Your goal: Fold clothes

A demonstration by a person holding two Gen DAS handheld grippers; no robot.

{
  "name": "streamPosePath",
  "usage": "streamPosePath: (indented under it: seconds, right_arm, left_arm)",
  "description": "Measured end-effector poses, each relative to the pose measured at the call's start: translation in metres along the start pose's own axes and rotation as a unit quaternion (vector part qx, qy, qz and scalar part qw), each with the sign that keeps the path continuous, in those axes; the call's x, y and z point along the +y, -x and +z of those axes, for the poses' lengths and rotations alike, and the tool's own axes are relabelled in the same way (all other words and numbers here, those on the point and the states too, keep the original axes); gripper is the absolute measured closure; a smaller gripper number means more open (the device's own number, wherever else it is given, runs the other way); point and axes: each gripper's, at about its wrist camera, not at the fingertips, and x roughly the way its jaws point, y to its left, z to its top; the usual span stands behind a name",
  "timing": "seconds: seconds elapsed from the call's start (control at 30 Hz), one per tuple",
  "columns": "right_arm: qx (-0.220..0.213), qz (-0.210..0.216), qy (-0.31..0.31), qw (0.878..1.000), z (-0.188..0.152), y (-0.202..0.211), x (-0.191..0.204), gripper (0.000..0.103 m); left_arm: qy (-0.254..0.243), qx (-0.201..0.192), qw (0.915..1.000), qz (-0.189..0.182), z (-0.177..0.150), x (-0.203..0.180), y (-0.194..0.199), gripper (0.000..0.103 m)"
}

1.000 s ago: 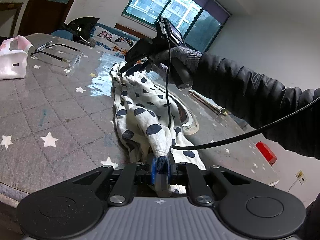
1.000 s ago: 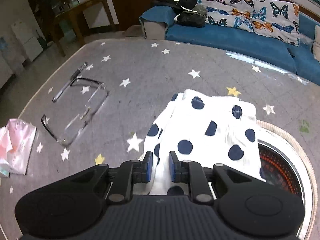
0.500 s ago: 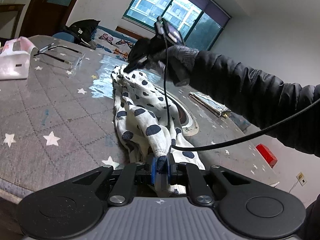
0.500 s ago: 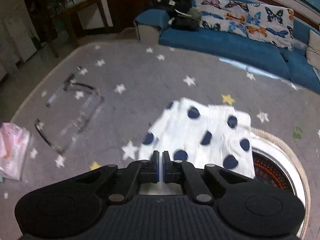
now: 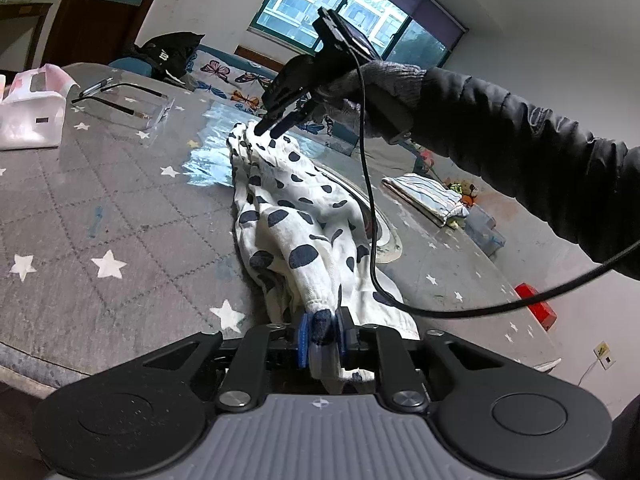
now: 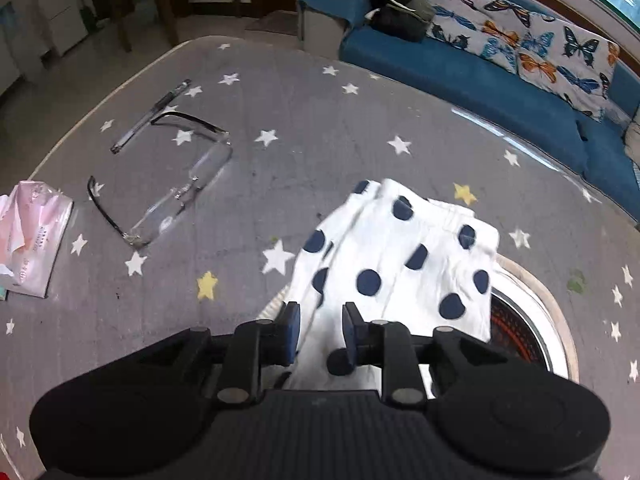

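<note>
One polka-dot garment (image 6: 404, 256), one pair of glasses (image 6: 176, 184), one pen (image 6: 150, 116), two tools (image 5: 320, 334) (image 6: 318, 330), one tissue pack (image 6: 30, 236).

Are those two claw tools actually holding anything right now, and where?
The left gripper pinches the white cloth with navy polka dots at a bunched, hemmed end. The right gripper is open just above the cloth's far end, holding nothing.

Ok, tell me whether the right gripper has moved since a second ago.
Yes. In the left wrist view, the right gripper has lifted and drawn back from the polka-dot cloth, toward the window; its jaws have opened.
</note>
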Motion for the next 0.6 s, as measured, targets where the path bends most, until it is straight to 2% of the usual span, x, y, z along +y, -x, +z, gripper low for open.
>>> streamPosePath:
  seconds: [0.1,0.2,0.4,0.5,0.57,0.6]
  right_arm:
    - [0.011,0.006,0.003,1.0,-0.005,-0.003,0.002,0.081]
    - [0.015,0.008,0.003,1.0,-0.012,-0.01,0.006,0.081]
    - [0.014,-0.005,-0.006,1.0,-0.022,-0.029,0.011,0.083]
    - [0.004,-0.006,-0.014,1.0,-0.025,-0.028,0.01,0.093]
    - [-0.008,-0.004,-0.02,1.0,-0.025,-0.023,0.009,0.101]
    - [-0.013,-0.001,-0.023,1.0,-0.024,-0.019,0.009,0.101]
  left_arm:
    - [-0.002,-0.001,1.0,0.003,0.0,0.0,0.004,0.08]
    - [-0.005,-0.004,1.0,0.005,0.0,0.0,0.008,0.068]
    - [-0.006,-0.023,0.9996,0.013,0.01,0.002,0.01,0.068]
    - [-0.003,-0.029,0.9994,0.016,0.015,0.004,0.003,0.07]
    - [-0.004,-0.033,0.9993,0.014,0.019,0.005,-0.002,0.076]
    - [-0.005,-0.034,0.9994,0.011,0.02,0.005,-0.005,0.082]
